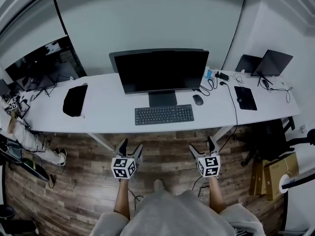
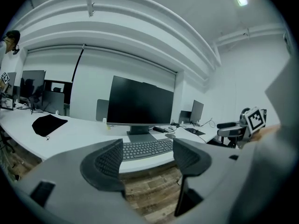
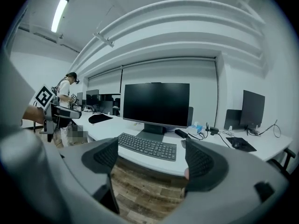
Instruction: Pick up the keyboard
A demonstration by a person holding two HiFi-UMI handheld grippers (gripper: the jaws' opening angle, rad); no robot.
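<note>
A dark keyboard [image 1: 164, 114] lies on the white desk [image 1: 108, 114], just in front of the black monitor [image 1: 160, 72]. Both grippers hang over the wooden floor, short of the desk's front edge. My left gripper [image 1: 130, 148] is open and empty, below the keyboard's left end. My right gripper [image 1: 202, 148] is open and empty too, below its right end. In the left gripper view the keyboard [image 2: 145, 149] shows between the open jaws of the left gripper [image 2: 145, 158]. In the right gripper view the keyboard [image 3: 147, 146] shows likewise, ahead of the right gripper [image 3: 152, 159].
A mouse [image 1: 197, 100] rests right of the monitor stand. A black cloth [image 1: 75, 101] lies at the desk's left. Cables, a black pad [image 1: 245, 98] and a laptop [image 1: 270, 63] are at the right. Another person [image 3: 65, 93] stands at the left. Boxes [image 1: 273, 173] stand on the floor.
</note>
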